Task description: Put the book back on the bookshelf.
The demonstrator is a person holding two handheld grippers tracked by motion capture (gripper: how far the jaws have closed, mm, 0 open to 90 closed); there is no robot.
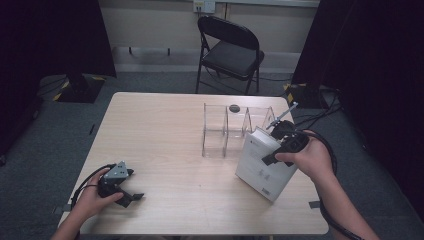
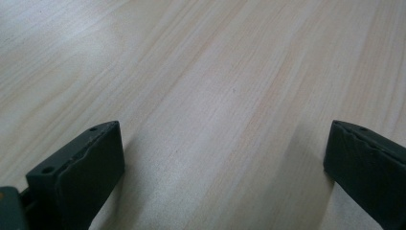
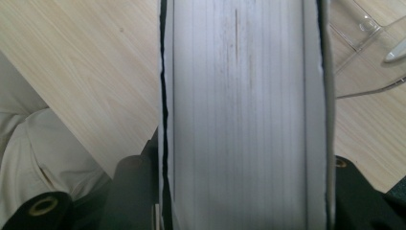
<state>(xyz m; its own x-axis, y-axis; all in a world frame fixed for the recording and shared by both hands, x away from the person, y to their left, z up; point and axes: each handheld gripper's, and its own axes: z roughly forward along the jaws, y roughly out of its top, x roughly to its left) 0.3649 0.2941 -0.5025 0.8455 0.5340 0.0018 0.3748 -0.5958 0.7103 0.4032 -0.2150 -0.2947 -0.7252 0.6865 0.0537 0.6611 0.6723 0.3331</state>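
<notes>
Item: white book (image 1: 262, 164), thick, smooth cover, pale page block, stood tilted on the bench (image 1: 165, 150) just beside a clear plastic divider rack (image 1: 225, 127). Right hand-held gripper (image 1: 280, 145) clamped across its top edge. Left hand-held gripper (image 1: 131, 192) rested released on bare wood-grain. Handling judgement: keep the book upright and aligned with a slot; the rack looked light and could slide.
</notes>
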